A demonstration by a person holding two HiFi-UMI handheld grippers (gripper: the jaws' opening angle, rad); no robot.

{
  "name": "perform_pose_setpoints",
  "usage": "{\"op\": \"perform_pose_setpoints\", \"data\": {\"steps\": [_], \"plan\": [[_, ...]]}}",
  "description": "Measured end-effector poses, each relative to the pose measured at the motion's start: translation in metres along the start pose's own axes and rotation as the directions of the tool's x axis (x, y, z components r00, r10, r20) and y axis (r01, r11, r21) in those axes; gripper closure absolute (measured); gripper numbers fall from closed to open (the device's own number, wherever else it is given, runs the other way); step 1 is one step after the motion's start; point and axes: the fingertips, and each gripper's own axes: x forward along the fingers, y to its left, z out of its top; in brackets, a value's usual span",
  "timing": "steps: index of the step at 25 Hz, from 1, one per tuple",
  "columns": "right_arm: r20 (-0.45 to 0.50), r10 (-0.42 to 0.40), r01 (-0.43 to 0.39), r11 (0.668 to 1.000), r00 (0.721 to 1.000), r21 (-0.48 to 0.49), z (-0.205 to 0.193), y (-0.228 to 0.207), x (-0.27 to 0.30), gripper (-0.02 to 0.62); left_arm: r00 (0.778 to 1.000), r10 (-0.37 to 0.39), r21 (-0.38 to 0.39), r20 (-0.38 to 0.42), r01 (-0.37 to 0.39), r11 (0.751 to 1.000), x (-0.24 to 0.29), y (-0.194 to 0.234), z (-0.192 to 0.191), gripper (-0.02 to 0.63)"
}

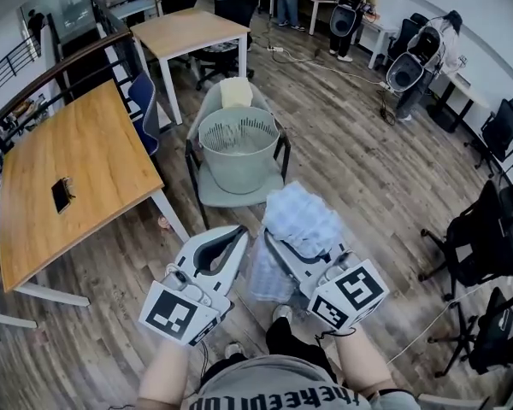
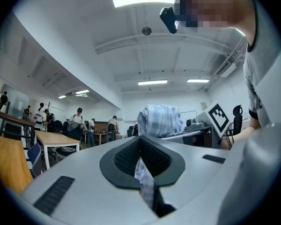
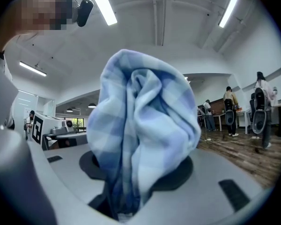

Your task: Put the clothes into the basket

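- Head view: left tool (image 1: 236,237) and right tool (image 1: 278,246) side by side, near the basket (image 1: 238,148) but not over it; the basket stands on a grey chair (image 1: 239,196).
- Blue checked garment (image 1: 301,219): bunched, held off the floor by both tools.
- Left tool: jaws pinched on a thin fold.
- Right tool: jaws partway apart, clamped on a thick wad.
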Motion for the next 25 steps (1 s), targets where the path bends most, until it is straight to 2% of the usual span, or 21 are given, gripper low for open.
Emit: {"op": "perform_pose_setpoints", "data": {"steps": [11, 25], "plan": [[0.001, 0.077, -0.077, 0.997, 0.997, 0.019, 0.014, -0.059, 0.012, 0.387, 0.997, 0.071, 0.02, -0.014, -0.071, 0.997, 0.061, 0.007, -0.001, 0.592], [-0.015, 0.139, -0.139, 0.99, 0.99, 0.02, 0.007, -0.128, 0.009, 0.387, 0.988, 0.156, 0.024, -0.011, -0.156, 0.988, 0.123, 0.0, -0.017, 0.592]]}}
